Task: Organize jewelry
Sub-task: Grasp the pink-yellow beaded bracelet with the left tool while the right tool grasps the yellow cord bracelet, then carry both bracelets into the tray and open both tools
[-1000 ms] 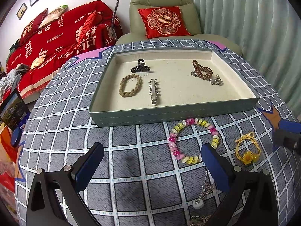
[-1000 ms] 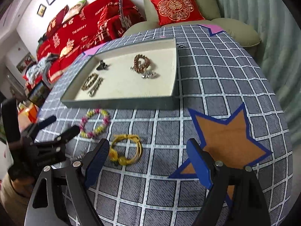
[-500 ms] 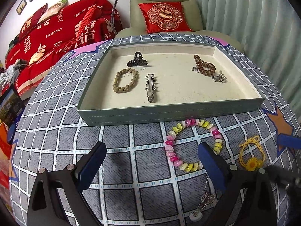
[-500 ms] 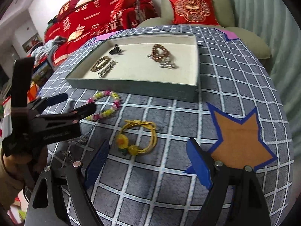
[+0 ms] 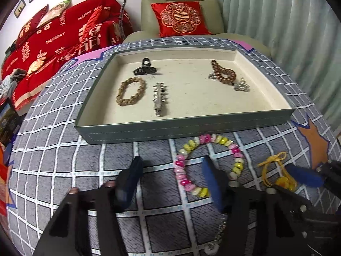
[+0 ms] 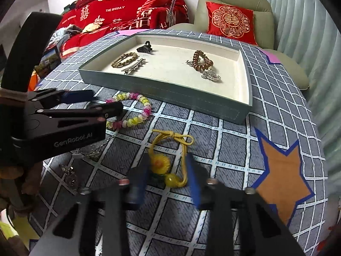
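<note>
A grey-green tray (image 5: 187,125) (image 6: 170,96) holds a black claw clip (image 5: 145,68), a woven brown bracelet (image 5: 131,93), a silver spiked clip (image 5: 159,98), a brown coil bracelet (image 5: 222,72) and a silver charm (image 5: 240,86). A pink and yellow bead bracelet (image 5: 187,147) (image 6: 140,113) lies in front of the tray. My left gripper (image 5: 172,170) (image 6: 102,100) is open, its fingers straddling the bracelet's left side. A yellow cord hair tie with flower (image 6: 162,164) (image 5: 275,170) lies between the open fingers of my right gripper (image 6: 166,170).
A silver chain with pendants (image 6: 85,155) (image 5: 217,234) lies on the checked tablecloth (image 5: 53,149) near the front edge. An orange star patch (image 6: 281,170) is to the right. A green armchair with a red cushion (image 5: 179,19) and a red-covered sofa (image 5: 53,36) stand behind.
Both grippers moved forward and down and narrowed: the left now straddles the bead bracelet's left side, the right now flanks the yellow hair tie.
</note>
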Demonstrator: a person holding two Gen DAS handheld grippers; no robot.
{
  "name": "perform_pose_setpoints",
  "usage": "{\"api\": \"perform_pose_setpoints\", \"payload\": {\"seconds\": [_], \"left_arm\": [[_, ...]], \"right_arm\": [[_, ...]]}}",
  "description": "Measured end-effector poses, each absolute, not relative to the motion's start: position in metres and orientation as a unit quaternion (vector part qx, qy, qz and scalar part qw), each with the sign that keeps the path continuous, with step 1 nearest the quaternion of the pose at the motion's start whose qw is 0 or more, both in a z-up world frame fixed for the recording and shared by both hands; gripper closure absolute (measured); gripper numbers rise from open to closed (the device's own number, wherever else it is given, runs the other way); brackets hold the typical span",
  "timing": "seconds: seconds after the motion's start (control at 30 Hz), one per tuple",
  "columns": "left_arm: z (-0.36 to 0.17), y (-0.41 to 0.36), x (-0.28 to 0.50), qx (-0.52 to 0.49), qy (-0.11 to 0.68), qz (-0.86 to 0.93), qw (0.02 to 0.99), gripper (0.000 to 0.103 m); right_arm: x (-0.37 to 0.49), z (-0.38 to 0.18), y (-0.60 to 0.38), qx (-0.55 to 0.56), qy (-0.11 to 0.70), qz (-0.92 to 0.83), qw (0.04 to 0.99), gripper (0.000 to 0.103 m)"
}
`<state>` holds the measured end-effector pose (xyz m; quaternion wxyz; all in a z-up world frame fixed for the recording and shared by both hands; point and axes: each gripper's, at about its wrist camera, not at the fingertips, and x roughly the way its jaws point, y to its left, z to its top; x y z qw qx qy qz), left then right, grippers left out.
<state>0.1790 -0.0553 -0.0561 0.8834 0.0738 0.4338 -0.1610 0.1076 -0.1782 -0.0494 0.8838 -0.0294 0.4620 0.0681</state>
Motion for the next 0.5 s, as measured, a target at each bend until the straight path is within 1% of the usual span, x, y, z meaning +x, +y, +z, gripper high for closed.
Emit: {"api": "perform_pose_setpoints", "payload": {"seconds": [0.03,0.07,0.1,0.13,0.17,0.23,0.5], "left_arm": [[-0.056,-0.057,0.179,0.075,0.433,-0.163,0.883,0.043],[-0.055,-0.056,0.178,0.074,0.433,-0.166,0.883,0.046],[-0.055,-0.057,0.177,0.075,0.433,-0.168,0.882,0.052],[-0.054,-0.059,0.176,0.075,0.433,-0.173,0.882,0.059],[-0.054,-0.059,0.176,0.075,0.432,-0.175,0.881,0.063],[-0.053,-0.059,0.174,0.076,0.432,-0.182,0.880,0.084],[-0.041,-0.049,0.161,0.042,0.418,-0.207,0.884,0.084]], "right_arm": [[0.107,-0.049,-0.179,-0.029,0.462,0.067,0.884,0.080],[0.107,-0.049,-0.180,-0.029,0.462,0.066,0.884,0.085],[0.106,-0.049,-0.181,-0.026,0.463,0.066,0.884,0.090],[0.105,-0.049,-0.183,-0.023,0.463,0.065,0.883,0.090],[0.104,-0.049,-0.184,-0.018,0.464,0.065,0.883,0.090],[0.101,-0.049,-0.188,-0.008,0.466,0.065,0.882,0.090],[0.093,-0.042,-0.211,0.055,0.467,0.066,0.880,0.090]]}}
